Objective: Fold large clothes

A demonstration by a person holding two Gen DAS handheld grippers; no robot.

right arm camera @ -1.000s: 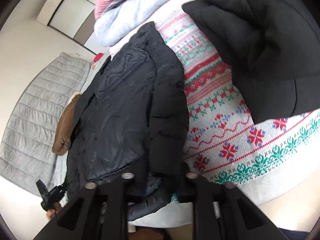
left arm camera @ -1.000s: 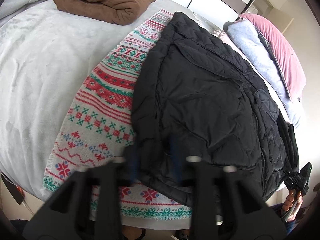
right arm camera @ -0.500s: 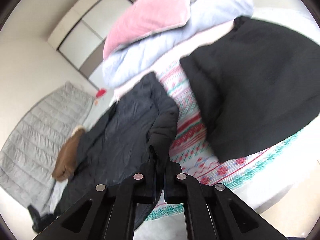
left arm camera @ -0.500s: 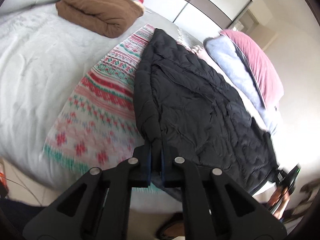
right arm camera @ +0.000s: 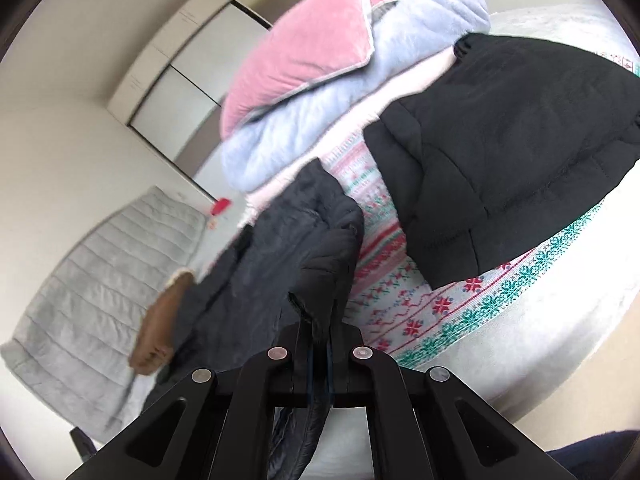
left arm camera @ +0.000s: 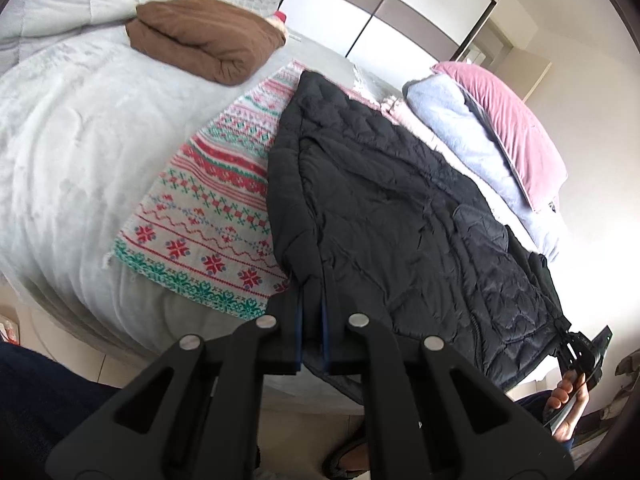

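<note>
- Left wrist view: your left gripper (left arm camera: 313, 312) is clamped on the near hem of the black quilted jacket (left arm camera: 400, 208), which lies across the patterned blanket (left arm camera: 208, 200) on the bed (left arm camera: 60, 140). Brown folded item (left arm camera: 204, 48) sits at the far end; your right gripper (far corner) (left arm camera: 582, 354) pinches the same hem.
- Right wrist view: right gripper (right arm camera: 319, 344) is closed on jacket (right arm camera: 280, 248) fabric, w/ another black garment (right arm camera: 500, 140) just beside on the blanket (right arm camera: 440, 312).

a bed (left arm camera: 60, 152) with a pale grey cover fills the room, its quilted grey headboard (right arm camera: 100, 292) against a cream wall (right arm camera: 60, 152). a wardrobe (left arm camera: 384, 4) with white panels and brown bands stands behind. the floor (right arm camera: 592, 392) is pale, in soft daylight.
</note>
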